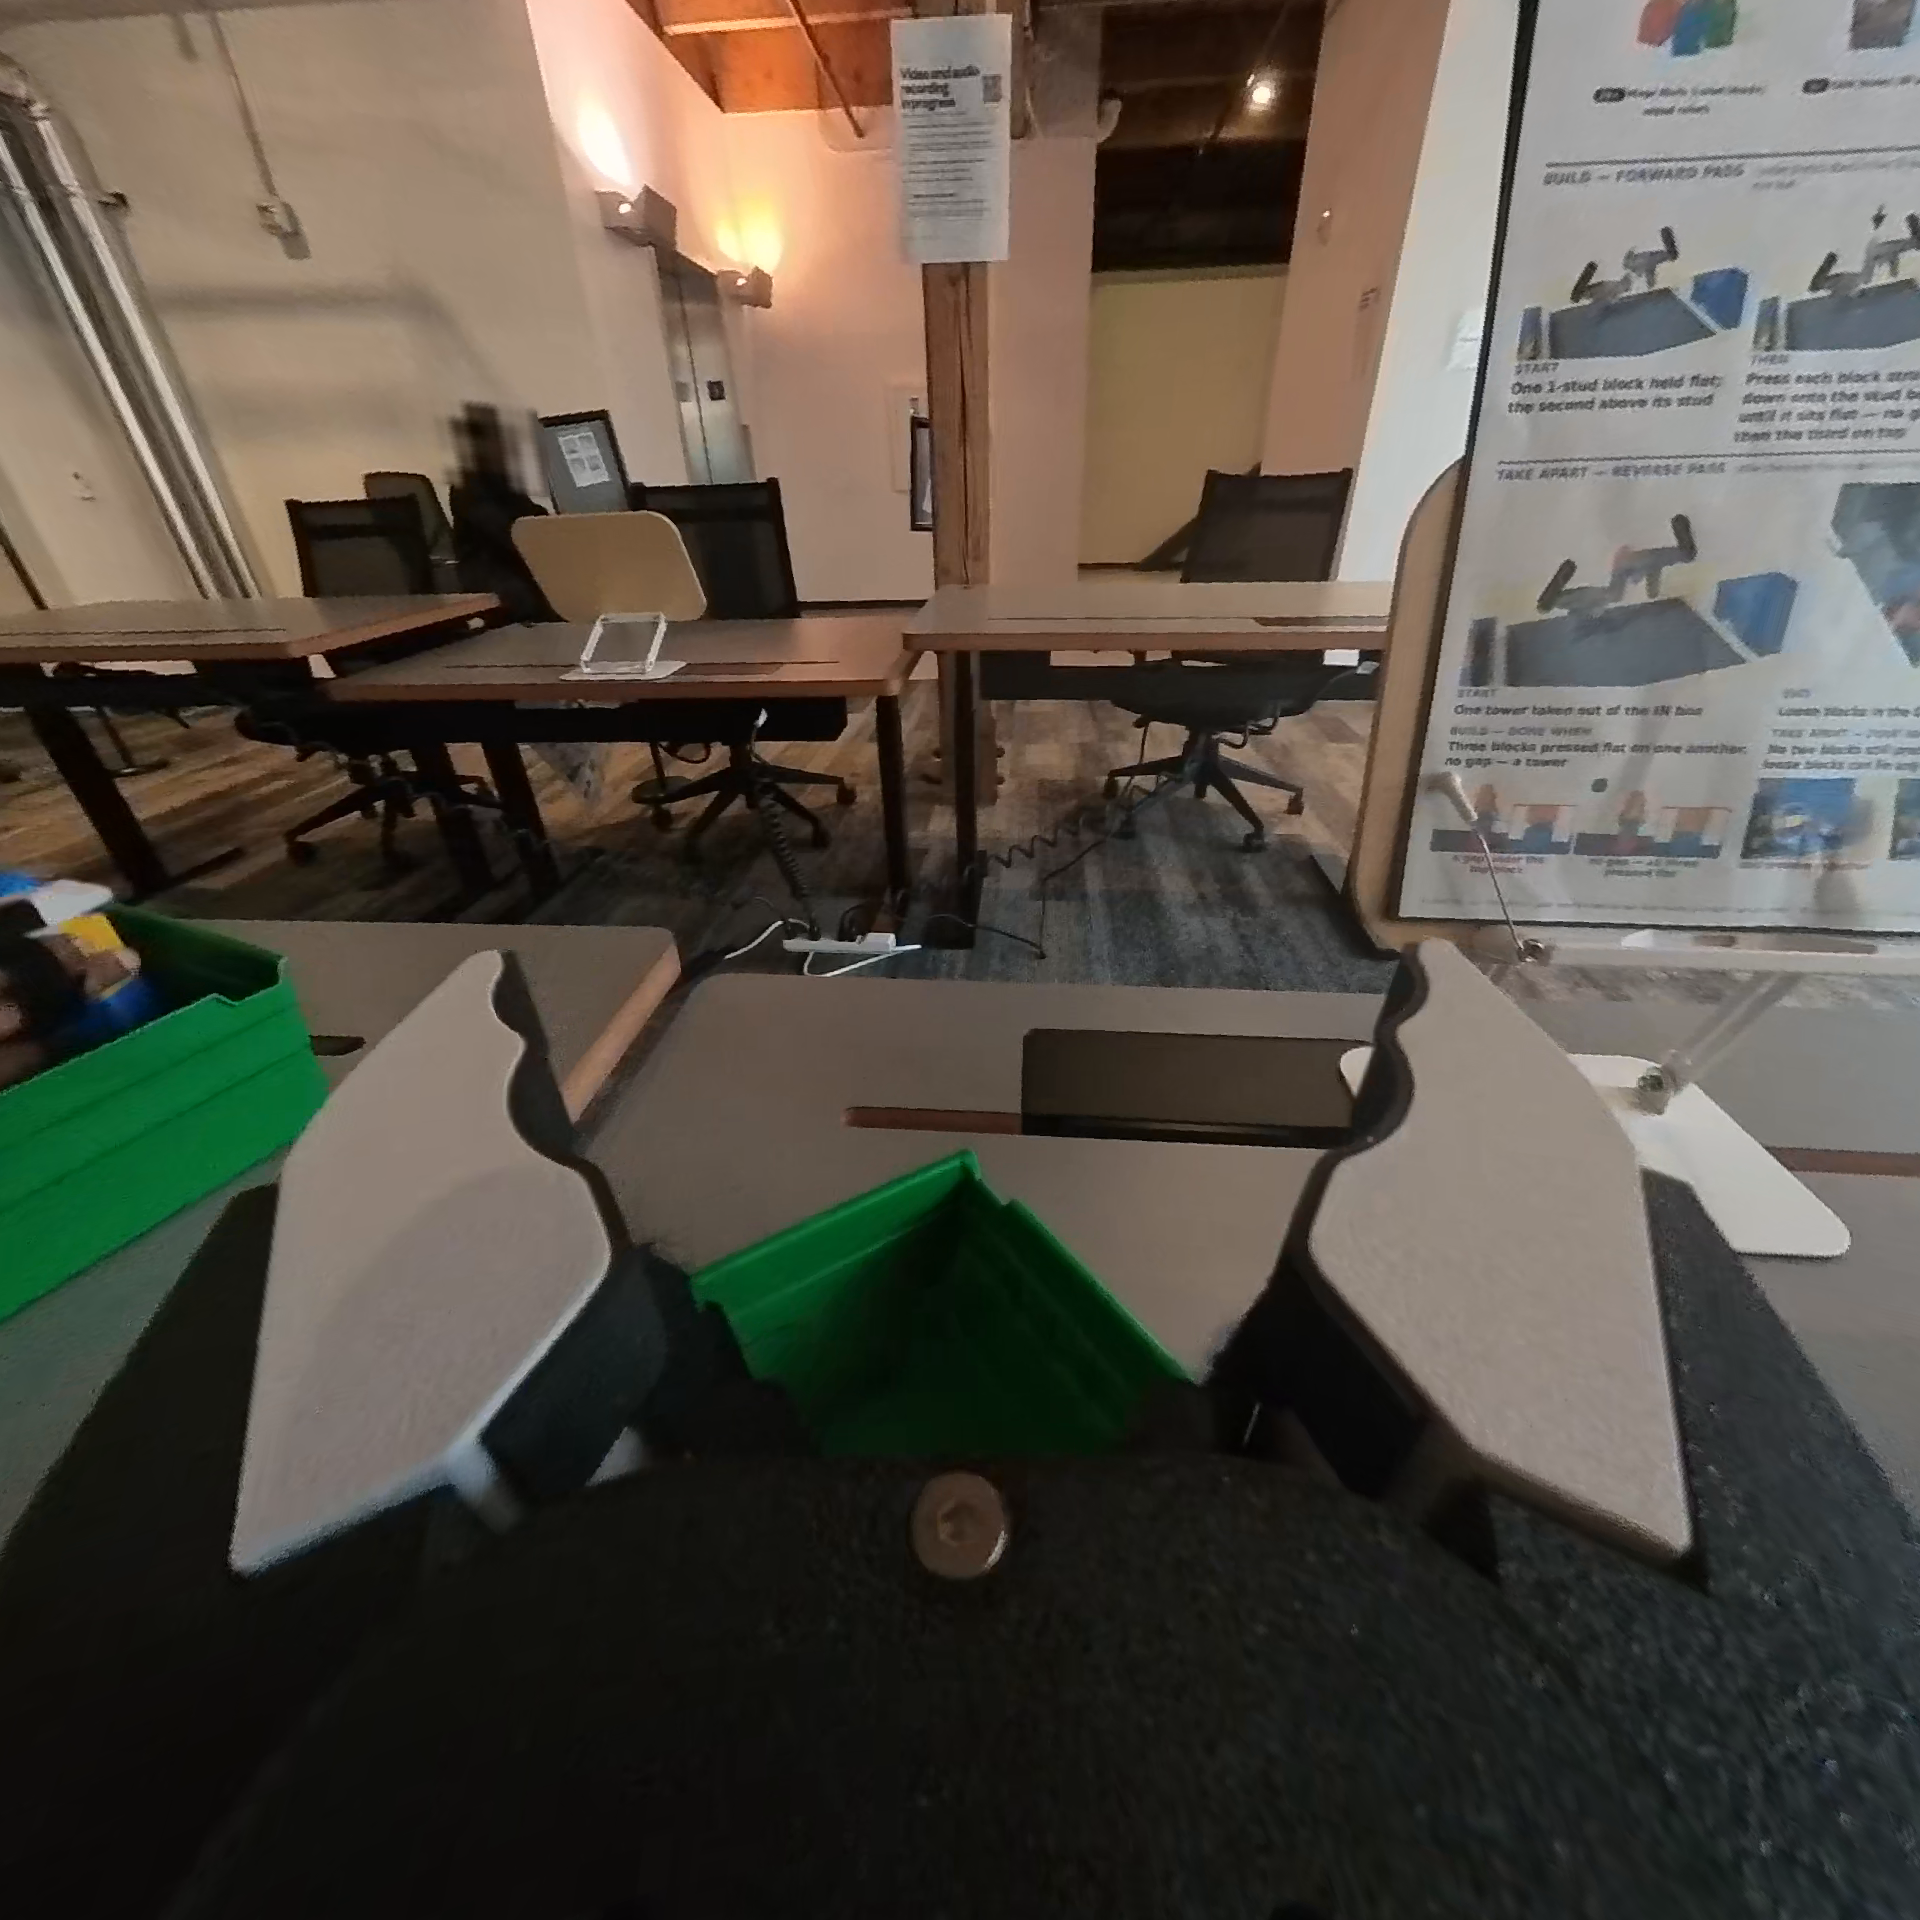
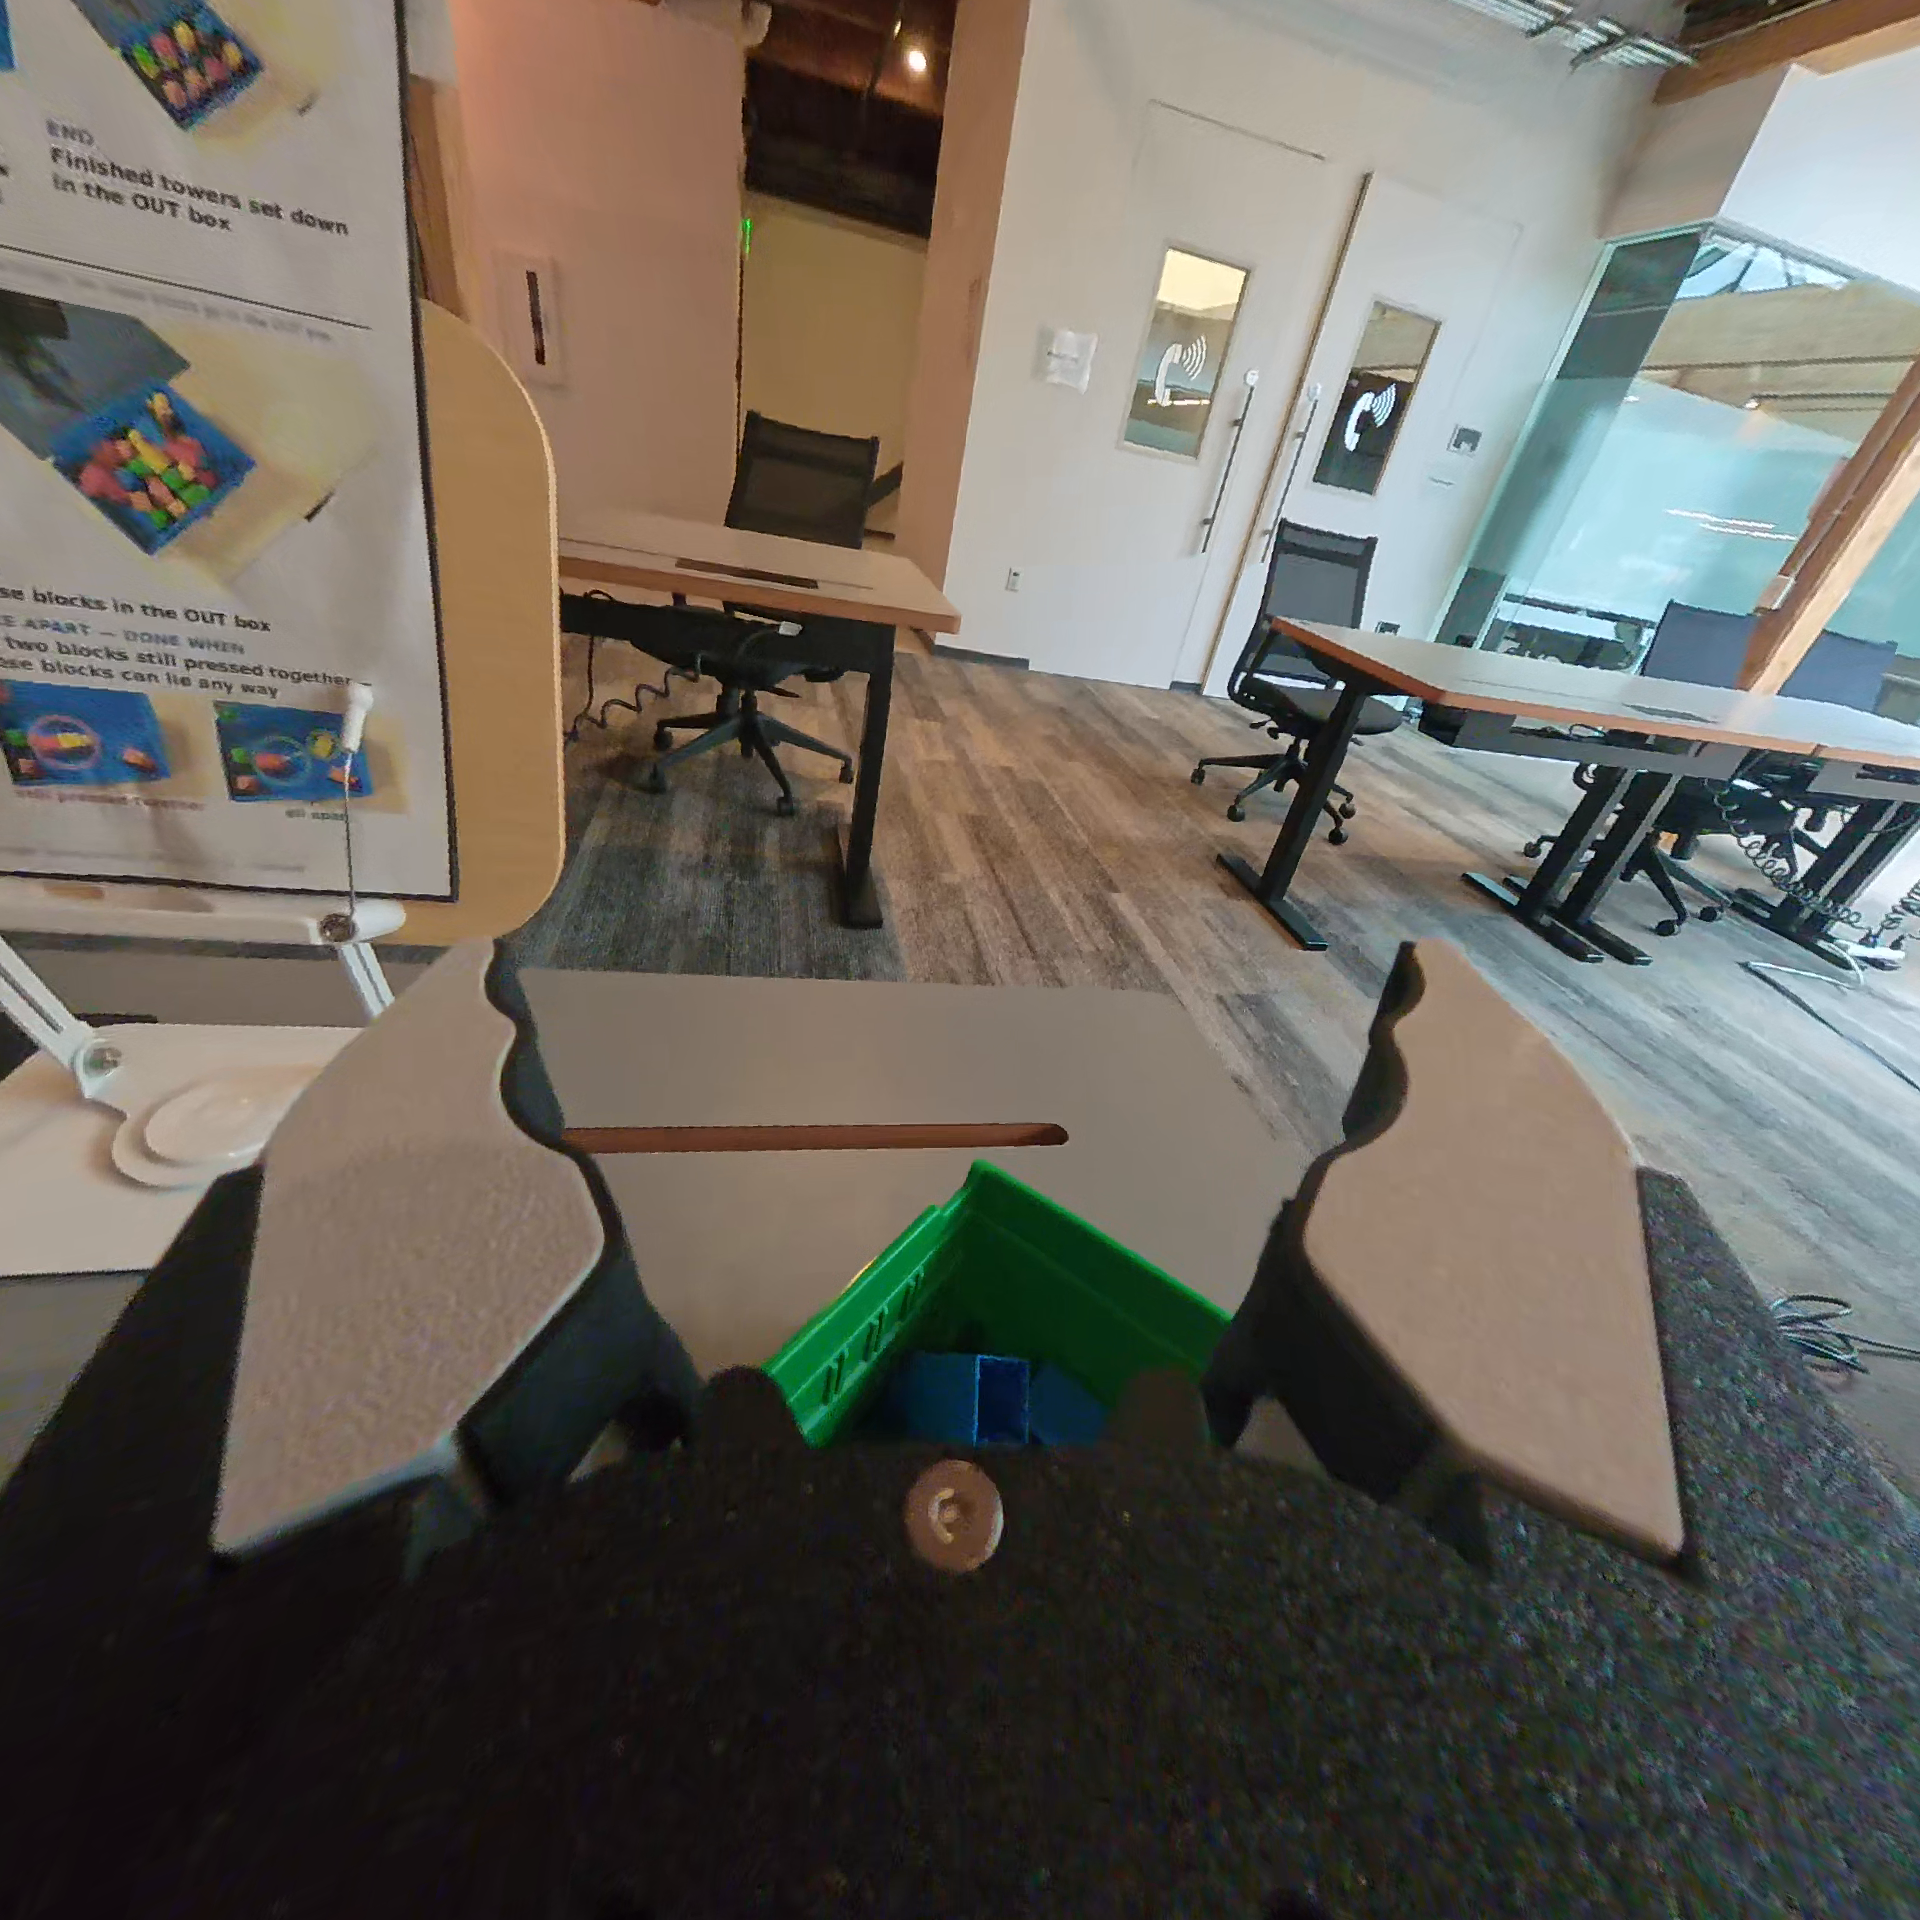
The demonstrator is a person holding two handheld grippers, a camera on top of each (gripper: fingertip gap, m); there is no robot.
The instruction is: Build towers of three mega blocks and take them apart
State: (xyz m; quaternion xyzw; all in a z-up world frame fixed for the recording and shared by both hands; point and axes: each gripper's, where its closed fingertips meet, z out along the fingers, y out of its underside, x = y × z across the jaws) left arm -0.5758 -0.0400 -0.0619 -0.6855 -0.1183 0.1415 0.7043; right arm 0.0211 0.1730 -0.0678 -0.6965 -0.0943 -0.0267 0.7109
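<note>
My left gripper (image 1: 951, 1029) is open and empty, held above a green box (image 1: 1029, 1288) whose far corner shows between the fingers; what it holds is hidden. A second green box (image 1: 145, 1101) at the far left holds blocks, one yellow (image 1: 88, 940) and one blue (image 1: 114, 1003). My right gripper (image 2: 945, 1023) is open and empty above a green box (image 2: 1049, 1268). Blue blocks (image 2: 982, 1397) lie in it, partly hidden by the gripper body.
A grey desk (image 1: 831, 1049) (image 2: 852, 1049) carries the boxes, with a cable slot across it. An instruction poster on a white stand (image 1: 1704, 499) (image 2: 208, 447) stands at the desk's back. Beyond are office desks and chairs (image 1: 727, 582) (image 2: 800, 488).
</note>
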